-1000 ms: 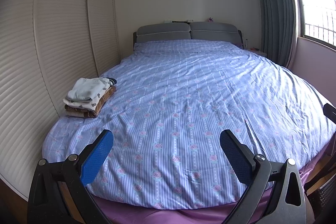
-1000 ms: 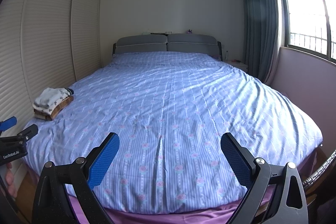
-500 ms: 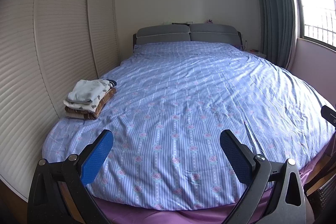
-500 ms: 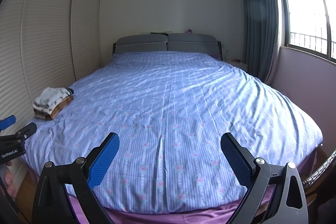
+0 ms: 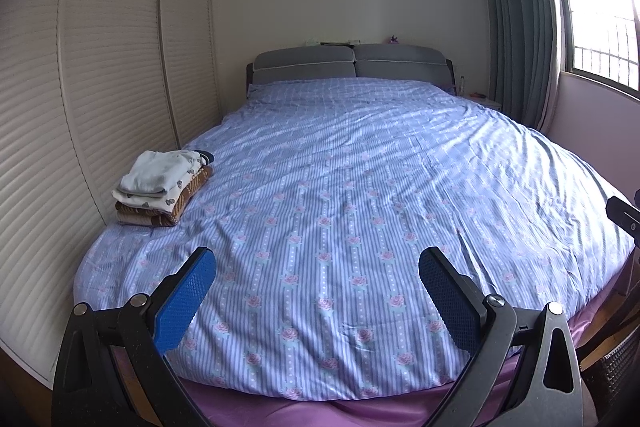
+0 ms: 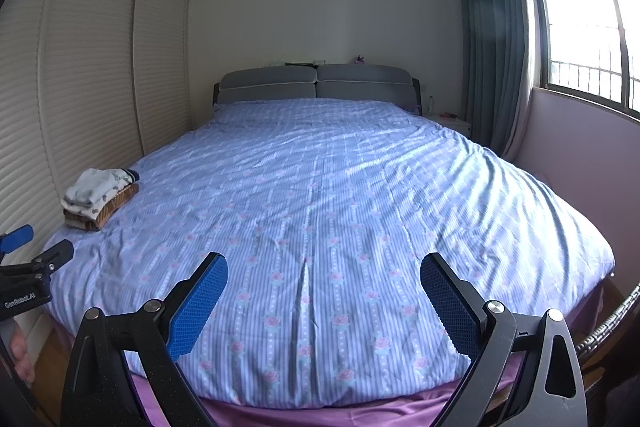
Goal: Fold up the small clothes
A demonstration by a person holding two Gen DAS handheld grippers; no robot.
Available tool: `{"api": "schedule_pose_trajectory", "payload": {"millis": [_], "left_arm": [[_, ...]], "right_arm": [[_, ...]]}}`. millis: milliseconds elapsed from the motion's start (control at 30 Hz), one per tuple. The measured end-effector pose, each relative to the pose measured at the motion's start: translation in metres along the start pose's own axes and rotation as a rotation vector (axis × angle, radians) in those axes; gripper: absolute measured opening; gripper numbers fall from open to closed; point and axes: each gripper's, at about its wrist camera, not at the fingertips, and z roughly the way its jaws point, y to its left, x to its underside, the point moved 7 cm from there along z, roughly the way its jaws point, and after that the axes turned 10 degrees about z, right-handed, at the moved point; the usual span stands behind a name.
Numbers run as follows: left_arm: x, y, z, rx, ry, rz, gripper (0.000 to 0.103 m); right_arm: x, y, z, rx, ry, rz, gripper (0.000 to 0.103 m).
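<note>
Items on the headboard ledge are too small to identify.

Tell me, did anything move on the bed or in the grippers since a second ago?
Almost nothing moved. The left gripper and right gripper stayed wide open, holding nothing, above the foot of the blue striped floral bedspread. The left view drifted only slightly. The stack of folded small clothes by the slatted cream wardrobe doors stayed put.

Stack of folded clothes sits on the bed at its left edge, toward the foot. Headboard at the far end. Wardrobe doors run along the bed's left side; curtain and window to its right. My left gripper and right gripper hang over the foot edge.
</note>
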Motion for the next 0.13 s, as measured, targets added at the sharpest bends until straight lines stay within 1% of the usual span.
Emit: {"api": "schedule_pose_trajectory", "payload": {"millis": [133], "left_arm": [[0.0008,-0.0050,0.0008,0.001,-0.001,0.022,0.103]], "right_arm": [[0.0004,-0.0005,0.0011,0.003,0.002,0.005,0.098]]}}
